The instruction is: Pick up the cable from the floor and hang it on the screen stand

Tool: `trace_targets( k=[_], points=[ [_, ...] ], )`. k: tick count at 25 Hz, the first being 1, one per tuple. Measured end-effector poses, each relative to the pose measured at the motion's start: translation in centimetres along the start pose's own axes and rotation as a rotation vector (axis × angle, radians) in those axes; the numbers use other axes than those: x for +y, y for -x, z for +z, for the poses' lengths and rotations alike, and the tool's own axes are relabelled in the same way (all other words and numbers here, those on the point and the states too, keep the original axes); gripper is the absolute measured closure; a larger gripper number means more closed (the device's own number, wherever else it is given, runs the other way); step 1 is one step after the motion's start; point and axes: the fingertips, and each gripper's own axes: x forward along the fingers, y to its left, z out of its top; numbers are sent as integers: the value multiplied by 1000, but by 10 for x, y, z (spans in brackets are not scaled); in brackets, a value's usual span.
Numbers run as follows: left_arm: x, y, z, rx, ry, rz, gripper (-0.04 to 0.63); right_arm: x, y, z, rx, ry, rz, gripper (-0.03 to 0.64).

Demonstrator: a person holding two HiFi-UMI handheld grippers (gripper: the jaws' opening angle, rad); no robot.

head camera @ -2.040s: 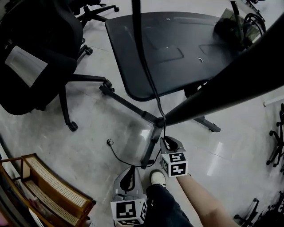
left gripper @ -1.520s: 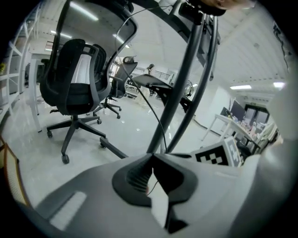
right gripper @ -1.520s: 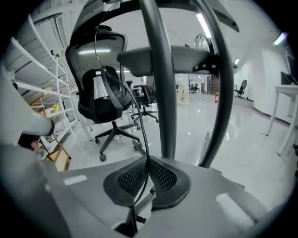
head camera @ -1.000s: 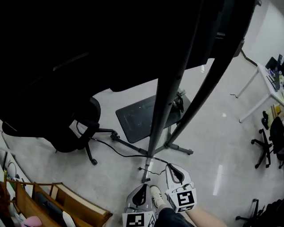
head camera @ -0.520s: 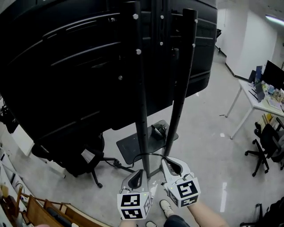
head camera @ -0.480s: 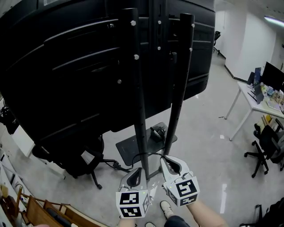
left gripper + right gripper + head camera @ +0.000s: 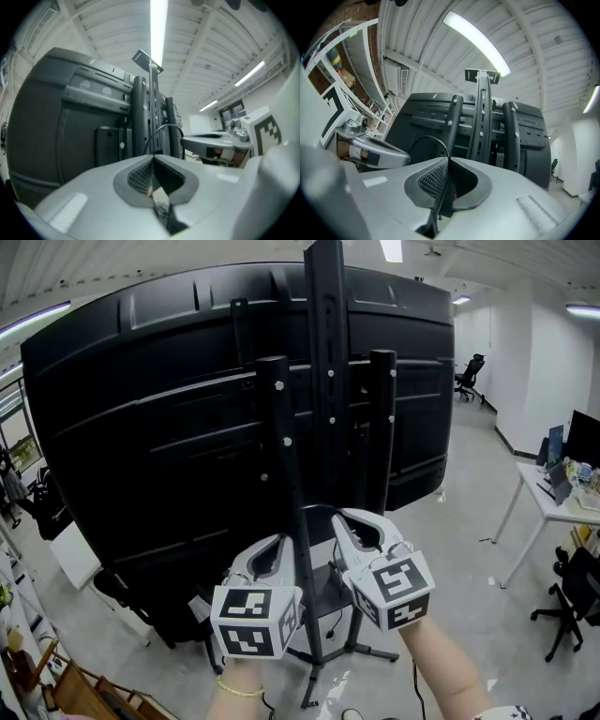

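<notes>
Raised since before, my left gripper (image 7: pixel 281 545) and right gripper (image 7: pixel 343 519) face the screen stand (image 7: pixel 326 381) at 12 o'clock; only the gripper views show both clamped on the cable (image 7: pixel 165 127).

— Colours, from my pale grey plastic fingers (image 7: pixel 379 187) outward?
— I see dark mesh-patterned pads (image 7: pixel 432 180) between them, a thin black cable (image 7: pixel 423 139) arching beyond, a black metal screen stand (image 7: pixel 325 381) farther ahead.

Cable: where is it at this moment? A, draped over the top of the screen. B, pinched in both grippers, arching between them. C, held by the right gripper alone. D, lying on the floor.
B: the cable arches from the left gripper, shut on it, across to the right gripper, also shut on it, before the screen stand.
</notes>
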Motion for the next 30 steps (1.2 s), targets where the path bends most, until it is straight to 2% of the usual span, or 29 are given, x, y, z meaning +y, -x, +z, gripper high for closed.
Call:
trace_targets(
  k=[4,6,11,17,21,26,30],
  points=[
    [9,-11,80,-139,-81,56,588,-20,-21,70,-110,80,30,604],
    [13,-18,113,-183,-108,88,588,-31,-34,104,-163,117,33,604],
    [35,-37,178,-233,-131,175,588,-50,-71,163,-197,141,52,603],
    [58,-52,235,-261,-186,255,588,-60,-109,209,-206,170,37,604],
    [72,-60,253,-250,-200,295,588,-68,-138,221,-172,171,17,604],
    [86,-72,243,-213,-167,301,588,-77,-162,198,-78,156,21,604],
    [83,-73,225,-214,-131,281,588,-74,-154,182,-106,174,7,604]
  ],
)
